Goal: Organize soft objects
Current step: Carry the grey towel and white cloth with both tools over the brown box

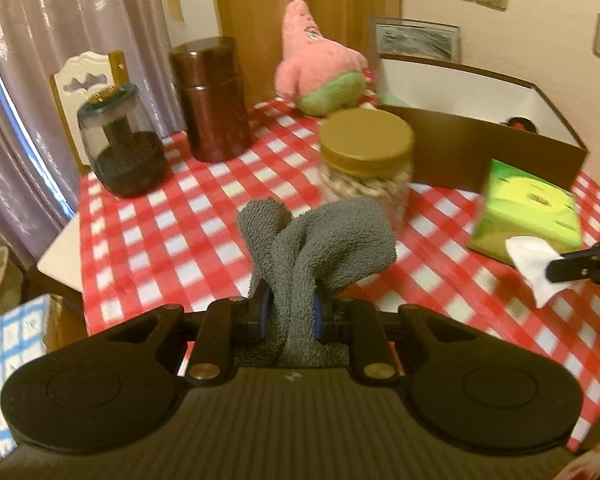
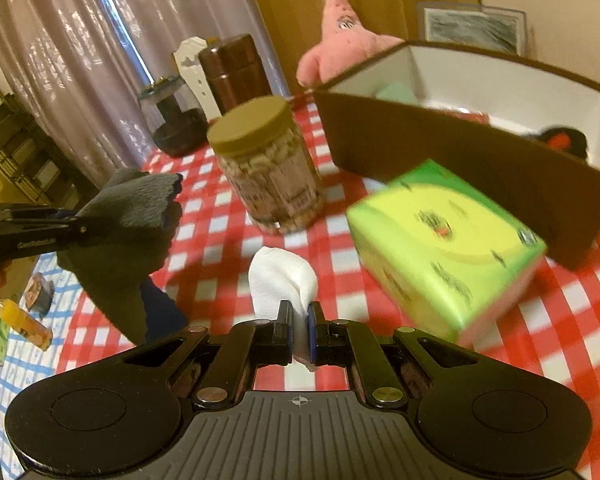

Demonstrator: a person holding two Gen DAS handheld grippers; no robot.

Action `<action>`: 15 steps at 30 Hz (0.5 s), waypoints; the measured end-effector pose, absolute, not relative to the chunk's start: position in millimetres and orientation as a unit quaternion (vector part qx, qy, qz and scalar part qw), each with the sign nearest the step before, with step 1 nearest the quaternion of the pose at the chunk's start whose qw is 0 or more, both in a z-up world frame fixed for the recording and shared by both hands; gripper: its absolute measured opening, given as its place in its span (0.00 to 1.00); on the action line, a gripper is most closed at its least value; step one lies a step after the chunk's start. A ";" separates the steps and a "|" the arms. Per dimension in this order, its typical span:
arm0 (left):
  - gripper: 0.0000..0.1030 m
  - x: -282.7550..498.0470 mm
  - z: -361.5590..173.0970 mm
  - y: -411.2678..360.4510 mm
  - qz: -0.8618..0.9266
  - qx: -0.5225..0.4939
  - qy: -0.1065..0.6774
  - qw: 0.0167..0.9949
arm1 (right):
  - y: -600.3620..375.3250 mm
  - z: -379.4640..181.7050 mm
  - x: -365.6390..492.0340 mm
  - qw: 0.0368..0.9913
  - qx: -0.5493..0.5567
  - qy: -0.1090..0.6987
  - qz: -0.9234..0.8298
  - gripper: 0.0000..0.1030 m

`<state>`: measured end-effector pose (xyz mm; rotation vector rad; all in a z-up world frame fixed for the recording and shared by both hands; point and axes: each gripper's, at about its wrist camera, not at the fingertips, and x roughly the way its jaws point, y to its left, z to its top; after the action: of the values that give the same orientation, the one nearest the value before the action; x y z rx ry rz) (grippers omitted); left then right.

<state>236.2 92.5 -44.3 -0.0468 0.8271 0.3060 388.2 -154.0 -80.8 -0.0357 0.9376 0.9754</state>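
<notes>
My left gripper (image 1: 288, 312) is shut on a grey terry towel (image 1: 320, 240), lifted above the red checked tablecloth (image 1: 160, 232). From the right wrist view the same grey towel (image 2: 128, 216) hangs at the left, pinched in the left gripper (image 2: 74, 222). My right gripper (image 2: 299, 316) is shut on a white cloth (image 2: 284, 280), also raised off the table. The left wrist view shows that white cloth (image 1: 536, 264) in the right gripper (image 1: 556, 270) at the right edge. A pink plush star (image 1: 316, 60) sits at the back of the table. The brown open box (image 2: 460, 160) has white inner walls and some items inside.
A green tissue box (image 2: 440, 240) lies in front of the brown box. A nut jar with a tan lid (image 2: 268, 168) stands mid-table. At the back left are a brown canister (image 1: 212, 100) and a dark glass jar (image 1: 120, 148). A white chair back (image 1: 88, 80) and curtains are behind.
</notes>
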 end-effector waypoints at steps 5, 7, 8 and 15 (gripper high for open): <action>0.18 261.6 -41.0 120.9 0.163 -0.003 0.393 0.905 | -130.2 -73.3 407.9 0.788 -0.023 0.419 0.450 0.07; 0.18 274.1 -39.5 132.7 0.169 0.003 0.390 0.905 | -120.7 -71.2 418.1 0.793 -0.026 0.416 0.444 0.07; 0.18 280.0 -39.0 138.1 0.171 0.005 0.389 0.905 | -116.5 -69.7 422.9 0.796 -0.027 0.414 0.442 0.07; 0.18 329.4 -31.9 167.9 0.171 0.034 0.378 0.909 | -94.9 -61.1 455.2 0.811 -0.027 0.399 0.426 0.07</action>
<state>329.4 167.9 -31.9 0.0697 0.7790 0.3517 455.2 -94.9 -61.1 -0.0580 0.8528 0.9105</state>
